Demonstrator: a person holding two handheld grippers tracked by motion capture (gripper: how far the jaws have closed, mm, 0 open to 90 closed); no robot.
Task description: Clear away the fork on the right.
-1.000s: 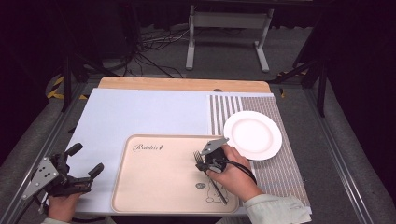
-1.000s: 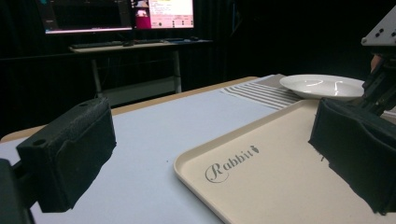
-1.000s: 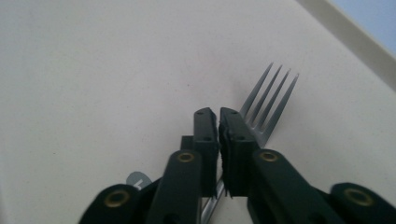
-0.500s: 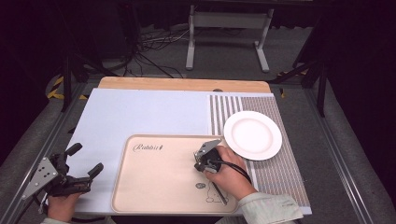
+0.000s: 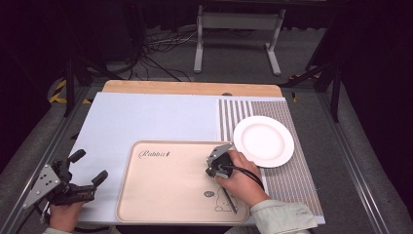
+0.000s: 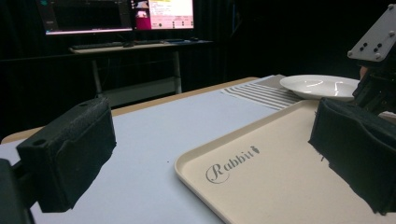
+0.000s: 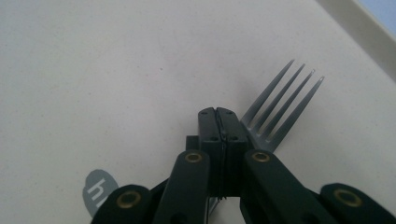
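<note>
Gripping a fork [image 7: 280, 105], the right gripper [image 5: 214, 165] sits lower centre of the high view, over the beige tray [image 5: 160, 195]. Right gripper view: jaws pressed together, metal tines fanning out past them toward the upper right, just above or resting on the tray floor; cannot tell which. Fork handle [image 5: 228, 200] runs back under the hand toward the bottom edge of the high view, across the rabbit print on the tray. Left gripper [image 5: 85, 181] at the lower left of the high view, off the tray's left rim, over the pale blue mat [image 5: 146, 117]; its pads stand well apart with nothing between them. Left gripper view: tray rim with the "Rabbit" lettering in the lower middle, white plate [image 6: 322, 86] at the upper right. In the high view the plate [image 5: 263, 140] lies just right of the tray on the striped mat [image 5: 287, 180], bare. Step in hand, by my reading: pickup of the fork from the tray. Next move likely calls for a clean lift with the grip kept tight, since the fork is thin and could pivot, then a short carry rightward toward the plate.
</note>
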